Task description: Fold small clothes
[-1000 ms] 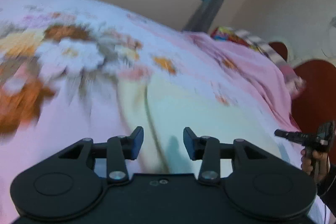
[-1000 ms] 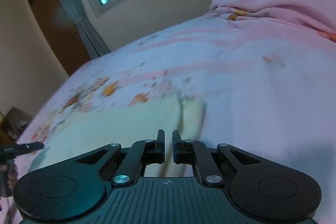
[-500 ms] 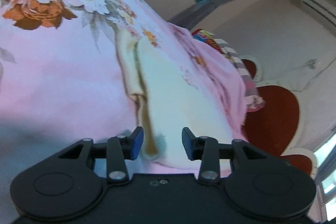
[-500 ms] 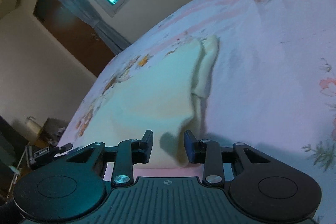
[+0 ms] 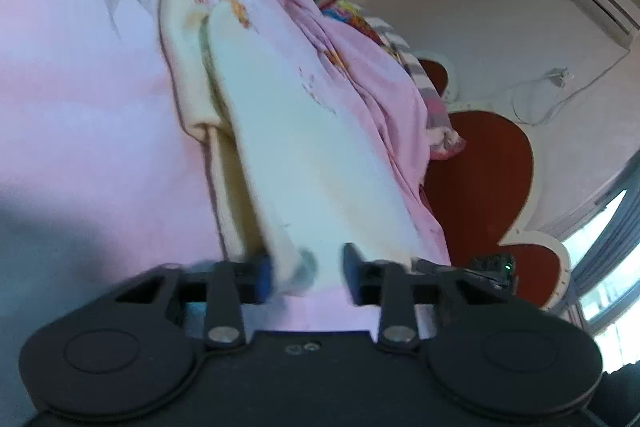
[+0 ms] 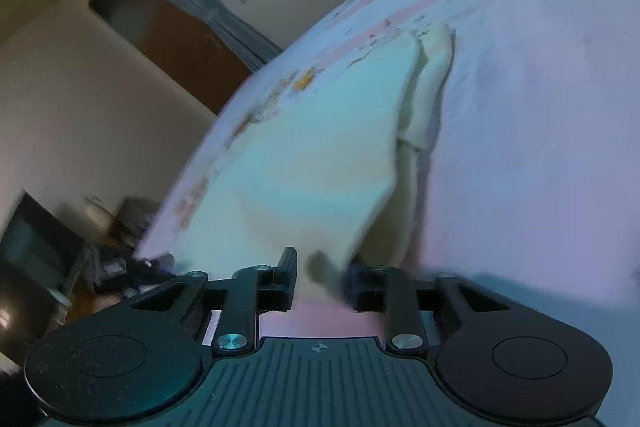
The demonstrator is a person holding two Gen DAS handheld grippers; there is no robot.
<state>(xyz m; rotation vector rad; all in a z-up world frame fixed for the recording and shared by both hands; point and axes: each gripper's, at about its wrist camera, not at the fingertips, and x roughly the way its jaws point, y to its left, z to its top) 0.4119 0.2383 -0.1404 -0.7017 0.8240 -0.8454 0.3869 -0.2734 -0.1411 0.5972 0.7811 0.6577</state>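
Behind cream garment point(image 5: 304, 163), red headboard point(image 5: 480, 163)

Bare pink floral bedsheet point(image 5: 88, 115) lying open left of the cream garment point(image 5: 304, 163); likewise open sheet point(image 6: 540, 131) on its right side. Bunched pink blanket point(image 5: 372, 75) heaped beyond the far edge, red headboard point(image 5: 480, 179) behind. Near corners sitting between spread jaws of left gripper point(image 5: 308, 277) and right gripper point(image 6: 324, 279).
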